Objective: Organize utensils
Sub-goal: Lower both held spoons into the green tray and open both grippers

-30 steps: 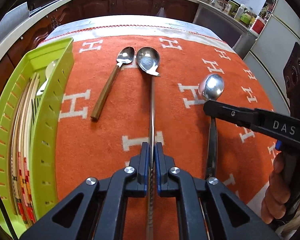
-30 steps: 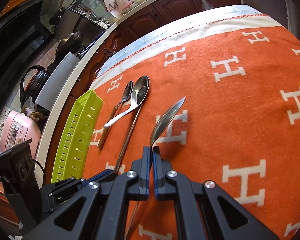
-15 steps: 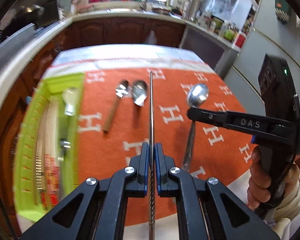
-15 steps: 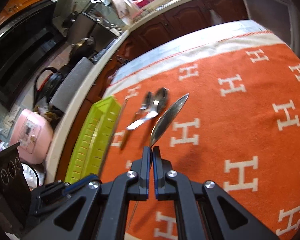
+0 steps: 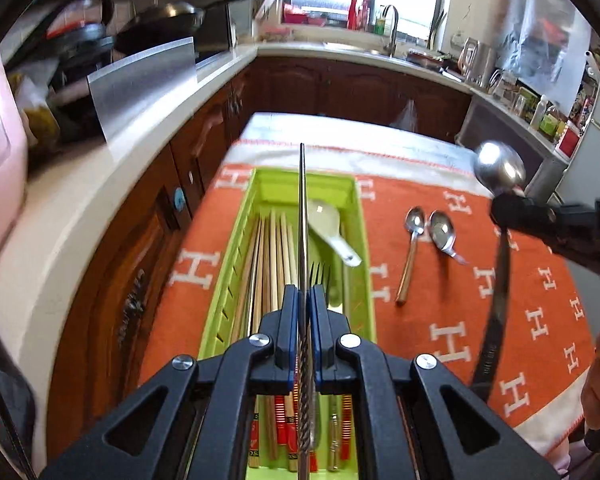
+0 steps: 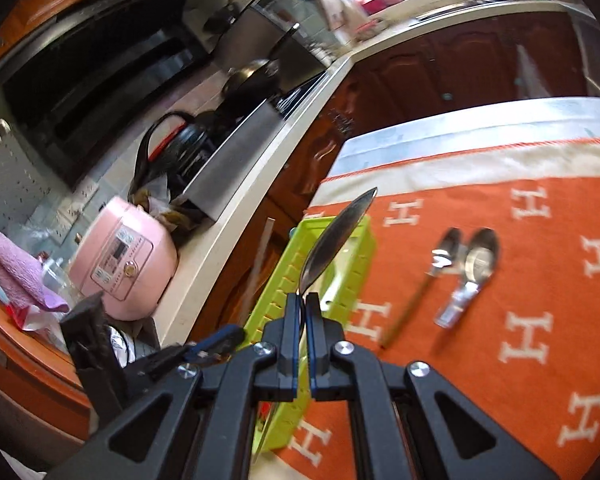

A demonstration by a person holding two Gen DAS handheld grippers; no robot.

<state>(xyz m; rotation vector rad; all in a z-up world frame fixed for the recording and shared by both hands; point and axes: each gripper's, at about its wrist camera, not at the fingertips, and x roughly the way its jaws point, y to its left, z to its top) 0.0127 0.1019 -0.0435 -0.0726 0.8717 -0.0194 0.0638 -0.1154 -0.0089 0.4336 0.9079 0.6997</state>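
Over the green tray (image 5: 362, 216), both hand-held grippers (image 5: 303, 300) (image 6: 303, 308) pinch shiny steel utensils.

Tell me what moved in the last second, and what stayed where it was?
Both grippers lifted their utensils off the orange cloth and carried them left. The left gripper now holds its long twisted-handle utensil above the green tray. The right gripper has raised its dark-handled spoon toward the tray. Both stayed shut. The wooden-handled spoon and the short metal spoon stayed on the cloth.
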